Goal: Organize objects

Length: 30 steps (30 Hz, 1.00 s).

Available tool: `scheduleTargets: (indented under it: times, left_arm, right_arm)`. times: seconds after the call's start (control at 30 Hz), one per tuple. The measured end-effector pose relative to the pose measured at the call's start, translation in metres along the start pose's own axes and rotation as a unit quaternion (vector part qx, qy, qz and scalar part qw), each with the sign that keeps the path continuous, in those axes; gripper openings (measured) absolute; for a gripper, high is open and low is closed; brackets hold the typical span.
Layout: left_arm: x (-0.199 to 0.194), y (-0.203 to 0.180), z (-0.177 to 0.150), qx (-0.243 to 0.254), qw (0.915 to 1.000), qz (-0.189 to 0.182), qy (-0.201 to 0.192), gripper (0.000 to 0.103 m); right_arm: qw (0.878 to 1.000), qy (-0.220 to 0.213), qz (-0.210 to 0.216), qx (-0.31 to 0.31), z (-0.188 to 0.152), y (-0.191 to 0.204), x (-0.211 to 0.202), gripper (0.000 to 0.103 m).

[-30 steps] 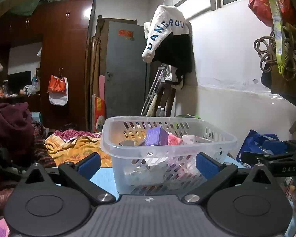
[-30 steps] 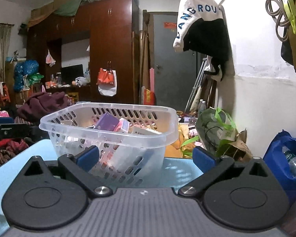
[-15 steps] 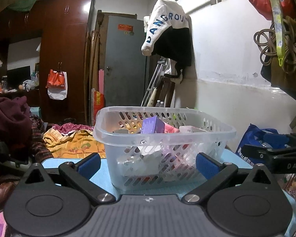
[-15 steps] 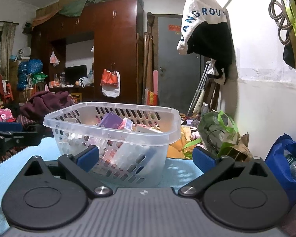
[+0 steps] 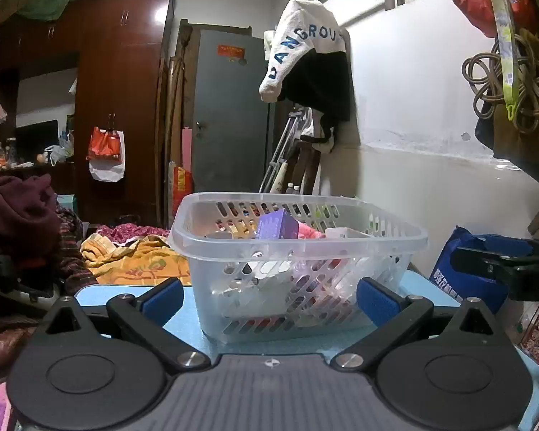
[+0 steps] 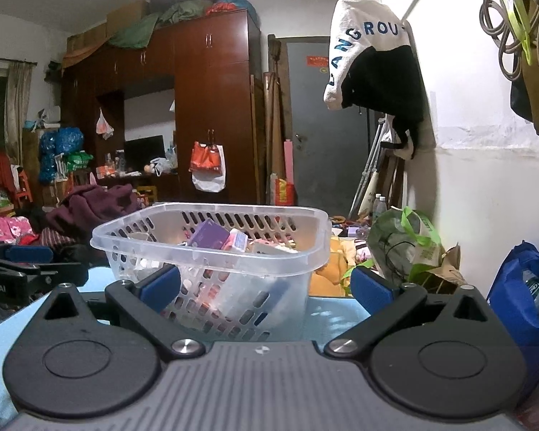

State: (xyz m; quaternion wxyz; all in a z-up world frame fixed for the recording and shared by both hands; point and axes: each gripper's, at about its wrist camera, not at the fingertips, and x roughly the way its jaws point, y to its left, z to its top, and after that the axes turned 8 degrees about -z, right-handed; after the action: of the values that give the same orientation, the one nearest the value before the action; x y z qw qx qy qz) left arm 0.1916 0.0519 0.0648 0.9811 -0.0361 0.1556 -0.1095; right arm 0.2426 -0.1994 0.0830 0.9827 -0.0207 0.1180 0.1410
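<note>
On the blue surface [image 5: 183,309], you are facing the basket [image 5: 298,248], probably light and flexible; both tools are standing wide, so take its rim.

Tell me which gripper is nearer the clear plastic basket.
Left, by a small margin. The left gripper faces the basket squarely, fingers open, spanning its width. The right gripper sits off its right corner, also open, slightly further back.

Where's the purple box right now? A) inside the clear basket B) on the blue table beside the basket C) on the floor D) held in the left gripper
A: the purple box sits among other items inside the clear basket, poking above its rim; both the left gripper and the right gripper are open and empty.
</note>
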Motion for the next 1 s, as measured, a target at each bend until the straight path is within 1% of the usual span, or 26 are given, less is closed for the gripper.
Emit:
scheduleTargets:
  times: [0.27,0.4,1.0]
  left_arm:
    - [-0.0004,-0.0015,-0.0012,0.001,1.0000,0.002,0.000,0.103]
    - [-0.0013,-0.0021,-0.0014,0.002,1.0000,0.004,-0.002,0.103]
    - [-0.0002,-0.0095,-0.0017,0.008,1.0000,0.004,-0.003,0.103]
  right_arm:
    - [1.000,0.005,0.001,-0.016,-0.0038,0.0047,0.0014,0.103]
    - [1.000,0.003,-0.011,-0.025,-0.0044,0.0074,0.0008,0.103]
    - [1.000,0.003,-0.008,-0.026,-0.0039,0.0058,-0.0002,0.103]
